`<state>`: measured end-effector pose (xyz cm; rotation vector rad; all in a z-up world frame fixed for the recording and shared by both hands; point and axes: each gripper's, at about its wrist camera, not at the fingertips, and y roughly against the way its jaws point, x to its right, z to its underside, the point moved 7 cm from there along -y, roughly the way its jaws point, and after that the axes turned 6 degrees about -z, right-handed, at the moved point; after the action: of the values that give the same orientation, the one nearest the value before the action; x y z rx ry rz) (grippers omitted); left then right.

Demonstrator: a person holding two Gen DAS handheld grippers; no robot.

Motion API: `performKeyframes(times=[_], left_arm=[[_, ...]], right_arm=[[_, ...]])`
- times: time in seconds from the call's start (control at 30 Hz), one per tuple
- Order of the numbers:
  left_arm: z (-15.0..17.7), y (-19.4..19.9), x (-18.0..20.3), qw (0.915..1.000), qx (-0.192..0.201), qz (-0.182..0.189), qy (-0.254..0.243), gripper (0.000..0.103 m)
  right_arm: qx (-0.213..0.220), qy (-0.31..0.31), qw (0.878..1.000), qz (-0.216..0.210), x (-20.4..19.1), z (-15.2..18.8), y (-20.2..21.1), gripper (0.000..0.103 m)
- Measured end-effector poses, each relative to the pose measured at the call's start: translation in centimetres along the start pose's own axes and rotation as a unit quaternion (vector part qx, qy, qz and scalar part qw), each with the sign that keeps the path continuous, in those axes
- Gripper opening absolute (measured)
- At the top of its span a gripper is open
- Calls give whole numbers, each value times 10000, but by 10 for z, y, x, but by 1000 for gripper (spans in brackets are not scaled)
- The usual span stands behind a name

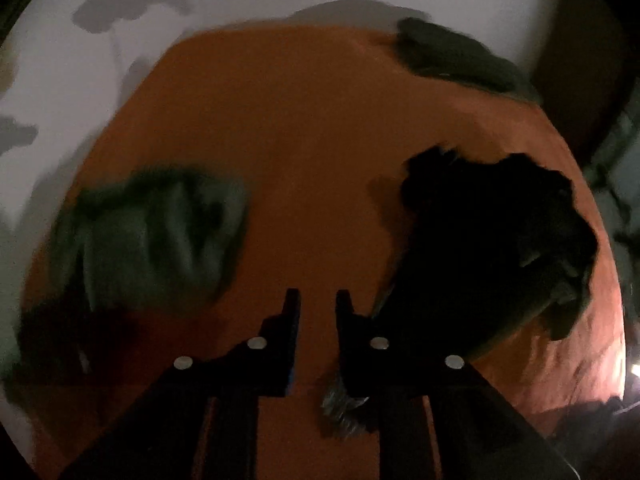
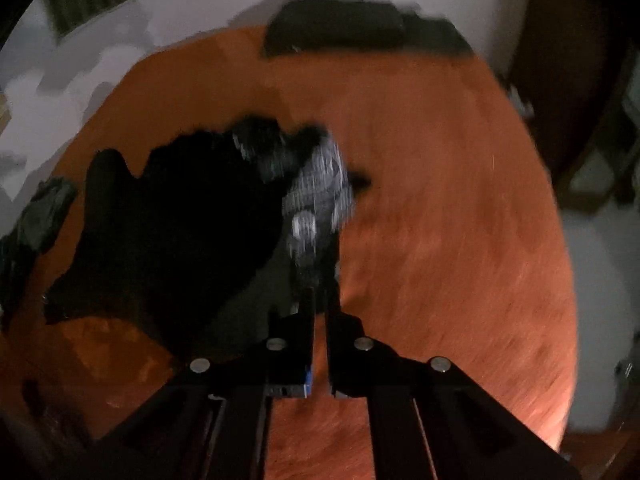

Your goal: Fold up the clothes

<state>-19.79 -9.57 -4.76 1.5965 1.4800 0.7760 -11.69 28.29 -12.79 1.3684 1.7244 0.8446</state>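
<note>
Dim light falls on a round orange table (image 1: pixel 280 128) set against a pale wall. On it lies a crumpled black garment (image 2: pixel 172 232), a grey-green garment (image 1: pixel 152 236) sits near the table's left edge in the left wrist view, and a dark folded piece (image 2: pixel 340 30) rests at the far rim.

The left gripper (image 1: pixel 318 300) hangs over bare table with its jaws apart and nothing between them; the black garment lies just to its right. The right gripper (image 2: pixel 320 300) has its jaws drawn together on the near edge of the black garment, where a grey checked patch (image 2: pixel 324 184) shows just beyond the tips, though blur makes the exact hold hard to read.

The step in hand looks like spreading the black garment flat before any fold. Next, the free left gripper would likely need to take another edge of that garment, so both can stretch it out across the open table.
</note>
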Motion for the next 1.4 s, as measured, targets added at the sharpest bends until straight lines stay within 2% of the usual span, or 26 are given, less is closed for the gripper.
performKeyframes(times=[0.03, 0.07, 0.1, 0.13, 0.17, 0.2, 0.23, 0.3, 0.4, 0.43, 0.47, 0.5, 0.53, 0.57, 0.63, 0.73, 0.8, 0.87, 0.93, 1.1, 1.23, 1.33, 1.4], left_arm=[[-23, 7, 14, 9998, 91, 95, -172, 31], [-45, 15, 29, 9991, 182, 191, -345, 43], [-68, 21, 44, 9978, 286, 262, -529, 59], [-91, 20, 64, 9959, 435, 226, -758, 66], [-108, 13, 83, 9939, 517, 165, -958, 74], [-117, 1, 100, 9927, 496, 118, -1093, 75], [-125, -12, 116, 9916, 461, 81, -1206, 75], [-133, -40, 144, 9918, 324, 98, -1230, 75], [-140, -65, 180, 9912, 847, 247, -984, 75], [-139, -74, 187, 9911, 830, 223, -1012, 75], [-137, -84, 194, 9922, 649, 179, -1050, 75], [-134, -98, 200, 9940, 349, 133, -1026, 75], [-130, -110, 206, 9950, 74, 106, -990, 75], [-126, -116, 209, 9957, -102, 162, -912, 75], [-115, -125, 215, 9949, -455, 337, -837, 75], [-104, -128, 215, 9932, -623, 273, -942, 75], [-103, -128, 214, 9933, -615, 460, -869, 75], [-104, -121, 215, 9892, -694, 1141, -611, 75], [-102, -119, 215, 9799, -921, 1744, -303, 75], [-107, -103, 208, 9726, -911, 2139, 61, 75], [-122, -72, 209, 9614, -646, 2674, 107, 75], [-134, -62, 209, 9618, -433, 2702, 27, 75], [-132, -60, 214, 9570, -492, 2860, -1, 75]], right_arm=[[-29, 159, 9999, -58, -1, -16, 2, 4], [-86, 303, 9994, -125, -3, -31, 0, 6], [-192, 434, 9986, -222, -7, -47, -3, 14], [-307, 510, 9976, -353, -15, -61, -10, 21], [-395, 542, 9965, -507, -22, -74, -18, 40], [-480, 569, 9950, -661, -31, -86, -28, 62], [-579, 575, 9936, -779, -41, -97, -41, 65], [-826, 533, 9913, -880, -59, -115, -74, 65], [-1125, 281, 9913, -627, -73, -123, -119, 65], [-1253, 161, 9903, -586, -74, -122, -130, 63], [-1384, 36, 9887, -572, -74, -121, -142, 57], [-1473, -88, 9876, -541, -73, -119, -151, 31], [-1457, -156, 9884, -408, -70, -118, -156, 14], [-1320, -154, 9908, -249, -67, -119, -153, 4], [-767, -112, 9969, -150, -63, -127, -133, 3], [-38, -151, 9992, -365, -65, -146, -89, 3], [368, -112, 9984, -412, -66, -154, -62, 3], [672, -74, 9970, -383, -66, -156, -40, 3], [961, -126, 9948, -321, -61, -161, -18, 3], [1699, -211, 9851, -187, -51, -177, 43, 3], [2009, 59, 9794, -206, -63, -183, 78, 3], [1979, 215, 9793, -378, -78, -172, 90, 4], [1960, 417, 9787, -450, -92, -157, 96, 4]])
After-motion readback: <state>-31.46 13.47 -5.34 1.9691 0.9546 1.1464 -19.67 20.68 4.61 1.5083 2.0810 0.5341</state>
